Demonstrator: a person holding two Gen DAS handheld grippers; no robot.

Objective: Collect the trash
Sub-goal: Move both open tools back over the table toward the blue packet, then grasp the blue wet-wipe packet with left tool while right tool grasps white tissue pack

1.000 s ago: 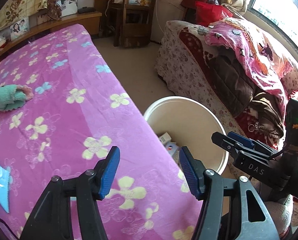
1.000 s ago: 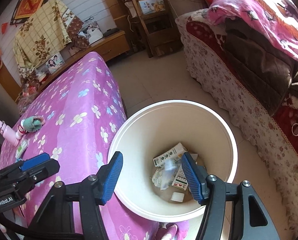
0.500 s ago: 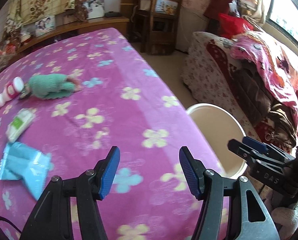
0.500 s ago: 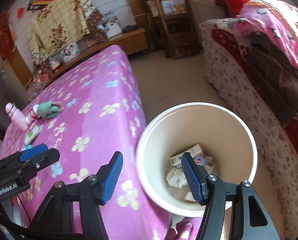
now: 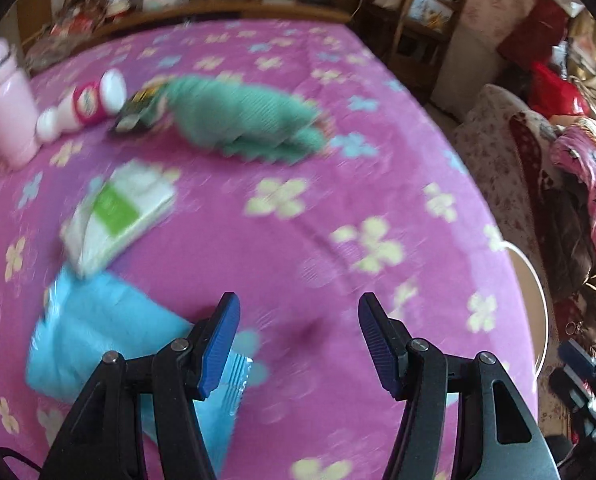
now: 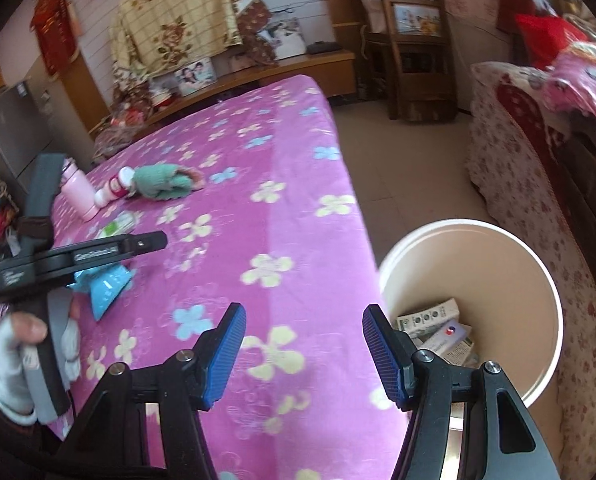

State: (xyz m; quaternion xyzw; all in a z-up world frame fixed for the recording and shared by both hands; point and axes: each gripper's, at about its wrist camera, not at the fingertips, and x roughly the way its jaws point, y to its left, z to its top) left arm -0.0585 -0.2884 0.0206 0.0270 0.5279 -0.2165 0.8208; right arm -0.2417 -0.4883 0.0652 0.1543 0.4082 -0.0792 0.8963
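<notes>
My left gripper (image 5: 298, 340) is open and empty over the purple flowered bed cover (image 5: 318, 208). A blue plastic wrapper (image 5: 97, 344) lies just left of its left finger. A white and green tissue pack (image 5: 117, 212) lies beyond it. My right gripper (image 6: 300, 350) is open and empty above the bed's edge. The cream trash bucket (image 6: 538, 280) stands on the floor to its right, with small cartons (image 6: 430, 320) inside. The left gripper also shows in the right wrist view (image 6: 153, 240), over the blue wrapper (image 6: 105, 284).
A green knitted item (image 5: 241, 120), a small white and red bottle (image 5: 85, 106) and a pink bottle (image 5: 9, 116) lie farther back on the bed. A sofa piled with blankets (image 6: 538, 140) stands right of the bucket. A wooden shelf (image 6: 414, 52) stands behind.
Both grippers have swung left, away from the bucket and over the bed. The left gripper now faces the blue wrapper and tissue pack. Both stay open.
</notes>
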